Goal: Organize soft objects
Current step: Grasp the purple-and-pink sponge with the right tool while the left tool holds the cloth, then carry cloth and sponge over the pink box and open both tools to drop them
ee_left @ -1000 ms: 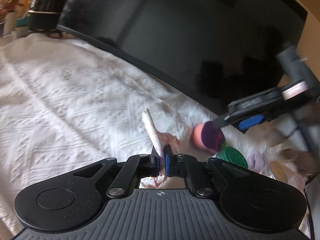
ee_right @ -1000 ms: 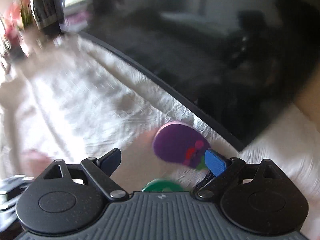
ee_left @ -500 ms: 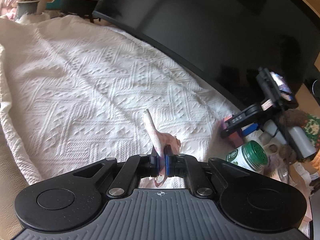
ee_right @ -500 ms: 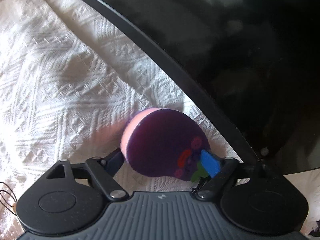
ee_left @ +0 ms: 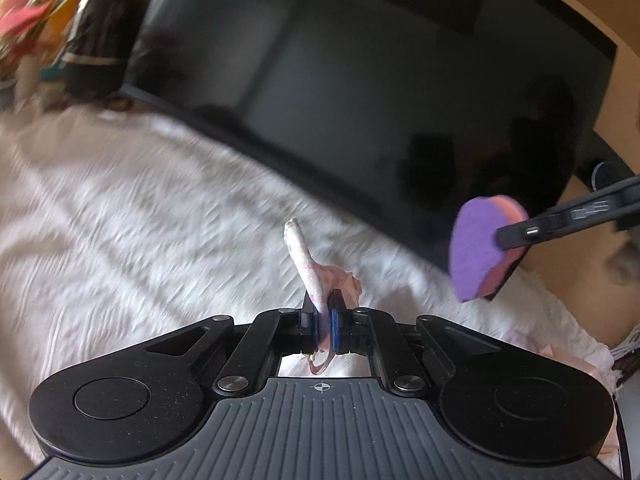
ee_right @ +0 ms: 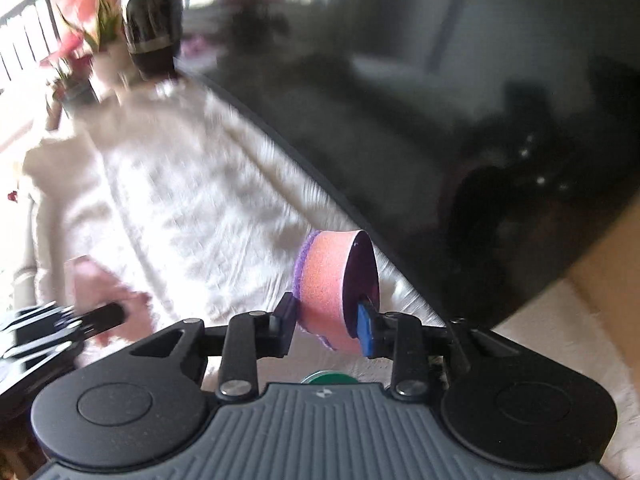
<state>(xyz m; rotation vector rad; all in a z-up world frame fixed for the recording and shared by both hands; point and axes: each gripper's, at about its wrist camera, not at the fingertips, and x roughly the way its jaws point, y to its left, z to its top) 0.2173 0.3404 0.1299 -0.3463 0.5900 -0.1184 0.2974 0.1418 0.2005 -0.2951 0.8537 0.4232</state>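
Observation:
My left gripper is shut on a small pink-and-white cloth that sticks up between its pads, held above the white knitted cover. My right gripper is shut on a purple and pink sponge, held on edge in the air. The same sponge shows at the right of the left wrist view, clamped by the right gripper's fingers. The left gripper and its pink cloth show blurred at the left of the right wrist view.
A large black curved screen stands along the back of the cover. A dark pot and plants stand at the far left. A green lid peeks out below the right gripper.
My right gripper has closed on the sponge, lifted it off the cover and turned it on edge. My left gripper still holds the pink cloth. Both views have swung and are blurred.

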